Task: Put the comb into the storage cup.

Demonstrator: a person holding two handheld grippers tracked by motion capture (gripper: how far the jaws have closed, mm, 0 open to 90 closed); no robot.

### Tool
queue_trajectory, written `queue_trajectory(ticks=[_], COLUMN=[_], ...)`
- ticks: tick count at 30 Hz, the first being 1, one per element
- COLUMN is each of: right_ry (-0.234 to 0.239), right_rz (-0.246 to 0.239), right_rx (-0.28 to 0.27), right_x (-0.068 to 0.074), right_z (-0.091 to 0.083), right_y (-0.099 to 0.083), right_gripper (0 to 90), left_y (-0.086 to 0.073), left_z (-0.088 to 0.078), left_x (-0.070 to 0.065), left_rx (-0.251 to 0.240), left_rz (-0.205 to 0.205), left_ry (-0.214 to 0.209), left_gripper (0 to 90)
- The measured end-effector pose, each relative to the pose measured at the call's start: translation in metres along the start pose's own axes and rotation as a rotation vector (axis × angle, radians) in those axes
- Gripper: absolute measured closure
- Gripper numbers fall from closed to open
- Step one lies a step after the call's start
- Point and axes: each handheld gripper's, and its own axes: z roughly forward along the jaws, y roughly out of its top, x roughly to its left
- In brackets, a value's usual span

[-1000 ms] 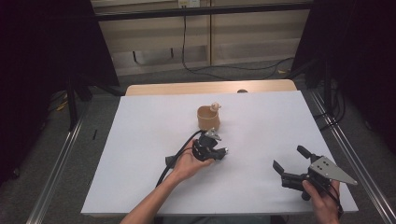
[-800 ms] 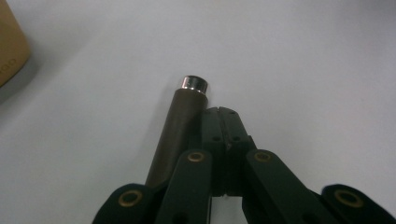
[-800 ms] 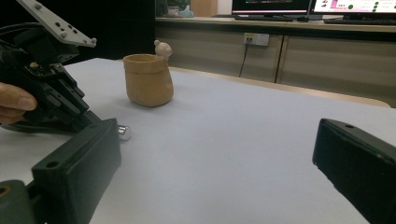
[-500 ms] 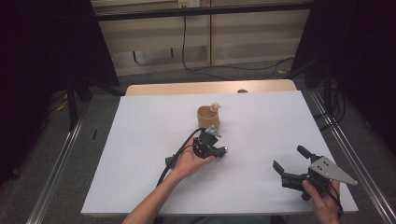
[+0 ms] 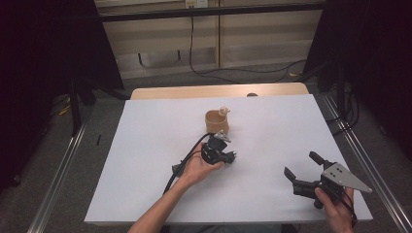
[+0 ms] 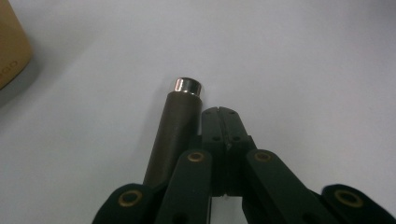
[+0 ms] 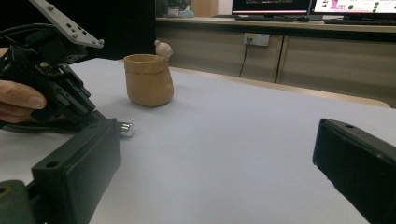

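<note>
1. My left gripper sits low on the white surface, mid-table, jaws fully closed on each other with nothing between them.
2. A dark cylinder with a shiny metal cap lies flat on the surface just beside those closed jaws, along their left side in the left gripper view. Can't tell whether it touches them.
3. In the right gripper view the cylinder's metal end pokes out past the left gripper's tip.
4. A tan cup stands upright just beyond the left gripper, near it but apart. A small pale figure sits on its rim.
5. My right gripper is at the near right part of the surface, well apart from the cup and cylinder, jaws wide and empty.
6. The right gripper points across the surface toward the left hand.
</note>
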Motion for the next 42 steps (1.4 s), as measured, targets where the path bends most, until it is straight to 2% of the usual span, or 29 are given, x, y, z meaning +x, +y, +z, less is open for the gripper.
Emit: queue_trajectory(ticks=[13,14,16,18,19,28,33,35,36,40,41,42], right_ry=[0.0,0.002,0.002,0.0,0.0,0.004,-0.001,0.001,0.0,0.001,0.0,-0.001], right_rz=[0.001,-0.003,0.0,-0.001,0.003,-0.001,-0.001,-0.001,-0.001,-0.001,-0.001,-0.002], right_rx=[-0.001,-0.003,-0.001,-0.001,-0.001,-0.002,-0.001,-0.002,-0.001,-0.003,-0.001,-0.001], right_x=[0.0,0.0,0.0,-0.001,0.0,0.0,0.0,0.0,0.0,0.0,0.0,0.0], right_z=[0.0,0.0,-0.001,0.0,-0.001,-0.001,-0.001,0.0,0.0,-0.001,-0.001,-0.001], right_y=[0.0,0.0,0.0,0.0,0.0,0.0,0.0,0.0,0.0,0.0,0.0,0.0], right_gripper=[0.7,0.6,0.6,0.6,0.6,0.6,0.6,0.6,0.6,0.6,0.6,0.6], left_y=[0.004,0.004,0.005,0.006,0.007,-0.001,-0.009,-0.01,-0.012,-0.015,-0.015,-0.015], left_z=[0.002,0.0,-0.006,-0.01,-0.018,-0.046,-0.054,-0.054,-0.056,-0.062,-0.063,-0.065], left_x=[0.002,0.0,-0.003,-0.002,0.0,0.01,0.01,0.01,0.011,0.012,0.012,0.013], left_rx=[-0.002,0.005,-0.011,-0.022,-0.056,-0.093,-0.124,-0.123,-0.126,-0.148,-0.152,-0.15], left_rz=[-0.009,0.009,0.031,0.032,0.033,0.04,0.046,0.046,0.043,0.034,0.029,0.035], left_ry=[0.006,0.003,-0.005,-0.01,-0.023,-0.011,0.008,0.017,0.035,0.047,0.046,0.04], left_gripper=[90.0,90.0,90.0,90.0,90.0,87.2,80.3,72.6,68.8,56.2,50.2,47.8])
